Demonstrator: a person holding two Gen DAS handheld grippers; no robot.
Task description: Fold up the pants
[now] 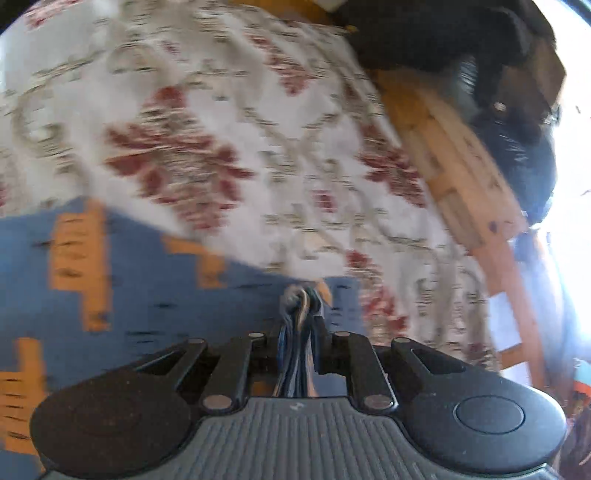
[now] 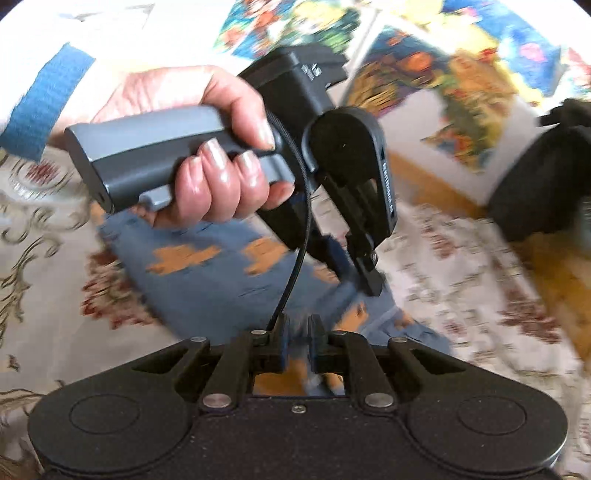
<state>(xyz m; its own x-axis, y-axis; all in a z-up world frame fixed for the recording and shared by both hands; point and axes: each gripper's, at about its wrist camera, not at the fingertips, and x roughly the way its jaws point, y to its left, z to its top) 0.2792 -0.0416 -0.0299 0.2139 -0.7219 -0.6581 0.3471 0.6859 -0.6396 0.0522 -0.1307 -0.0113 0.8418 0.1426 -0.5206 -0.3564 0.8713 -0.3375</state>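
Note:
The pants [image 1: 147, 295] are blue with orange blocks and lie on a white cloth with red flowers [image 1: 258, 129]. My left gripper [image 1: 299, 325] is shut on a bunched fold of them. In the right wrist view a hand [image 2: 207, 177] holds that left gripper [image 2: 369, 284], its tips down on the pants [image 2: 207, 288] near one edge. My right gripper [image 2: 299, 332] hovers just over the same edge, jaws almost together with a thin gap. Blur hides whether any fabric sits in that gap.
A wooden frame [image 1: 454, 177] borders the flowered cloth on the right, with a dark bulky object [image 1: 443, 33] beyond it. A black cable [image 2: 295, 266] hangs from the left gripper. Bright printed sheets [image 2: 461, 92] and a black shape [image 2: 546, 184] lie at the far side.

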